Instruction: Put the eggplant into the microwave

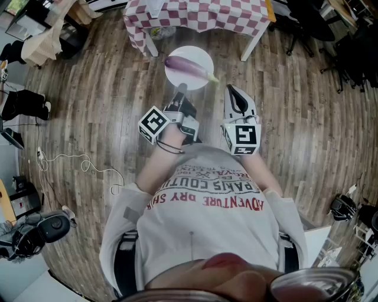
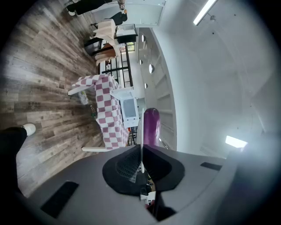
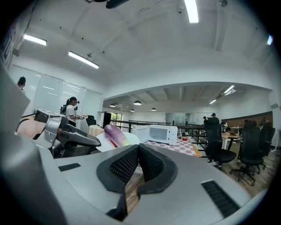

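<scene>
The left tool [image 1: 179, 91] is clamped shut on the near rim of a thin white plate [image 1: 183, 78] and carries it level by that one edge. In the left gripper view the rim shows as a narrow white line pinched between the black ribbed pads. The right tool [image 1: 232, 91] hangs just to the right of the plate, its jaws closed on nothing.

The eggplant [image 1: 189, 66] lies loose on the plate, across its middle, beyond the gripped rim. It is long, rounded and glossy purple, with a pale green stem end towards the plate's right side.

The main risk is that smooth, round body on a glazed, shallow plate. A small tilt or a jolt in the stride could roll it over the edge onto the wood-plank floor [image 1: 88, 88] below. A grip on one edge only also lets the plate sag or twist under the weight, and hard pads on slick ceramic may slip.

Well beyond the plate stands the worktop [image 1: 236, 15], covered with a red-and-white checked cloth. On it is the boxy white microwave [image 3: 158, 134] with a dark window. Its door looks shut, so the empty right tool probably has to open it. Tugging at it while the plate hangs one-handed would add to the wobble.
</scene>
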`<state>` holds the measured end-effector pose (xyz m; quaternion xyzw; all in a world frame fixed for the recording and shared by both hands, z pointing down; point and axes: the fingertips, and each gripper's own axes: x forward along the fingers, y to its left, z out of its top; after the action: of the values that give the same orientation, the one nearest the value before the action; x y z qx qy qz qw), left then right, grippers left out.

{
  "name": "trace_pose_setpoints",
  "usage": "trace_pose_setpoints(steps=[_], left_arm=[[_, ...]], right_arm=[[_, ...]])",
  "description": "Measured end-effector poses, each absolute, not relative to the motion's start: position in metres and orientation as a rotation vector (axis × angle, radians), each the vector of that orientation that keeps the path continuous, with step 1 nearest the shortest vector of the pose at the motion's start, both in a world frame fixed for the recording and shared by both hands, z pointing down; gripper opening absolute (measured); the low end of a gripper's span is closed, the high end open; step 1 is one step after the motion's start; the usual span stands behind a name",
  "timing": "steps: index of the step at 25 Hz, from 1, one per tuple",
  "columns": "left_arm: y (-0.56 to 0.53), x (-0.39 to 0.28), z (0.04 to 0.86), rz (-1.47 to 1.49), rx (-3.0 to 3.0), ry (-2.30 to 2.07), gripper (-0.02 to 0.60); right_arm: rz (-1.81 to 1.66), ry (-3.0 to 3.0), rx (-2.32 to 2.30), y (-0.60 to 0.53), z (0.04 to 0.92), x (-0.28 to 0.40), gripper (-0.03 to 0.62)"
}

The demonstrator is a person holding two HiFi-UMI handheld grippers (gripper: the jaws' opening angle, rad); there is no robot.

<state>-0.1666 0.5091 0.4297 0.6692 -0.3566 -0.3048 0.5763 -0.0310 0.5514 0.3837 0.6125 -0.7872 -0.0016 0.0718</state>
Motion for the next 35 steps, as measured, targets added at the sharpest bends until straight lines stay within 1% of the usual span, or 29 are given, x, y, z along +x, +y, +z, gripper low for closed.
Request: trace_pose_setpoints(steps=[11, 23, 30, 35], left_arm=[[0.509, -0.164, 0.438, -0.700, 1.555, -0.846, 0.034], [0.492, -0.158, 0.462, -0.665, 1.495, -0.866, 0.034], [0.438, -0.160, 0.469, -0.676, 1.474, -0.850, 0.034], [0.374, -0.159, 0.475, -0.662, 1.455, -0.832, 0.035]], right_arm=[[-0.028, -2.355, 1.822, 0.553, 0.386, -0.029, 0.026], [0.147, -2.299, 1.976, 0.529, 0.411, 0.002, 0.026], [0.183, -2.259, 2.010, 0.476, 0.423, 0.011, 0.026], [0.213, -2.215, 2.007, 0.413, 0.436, 0.010, 0.026]])
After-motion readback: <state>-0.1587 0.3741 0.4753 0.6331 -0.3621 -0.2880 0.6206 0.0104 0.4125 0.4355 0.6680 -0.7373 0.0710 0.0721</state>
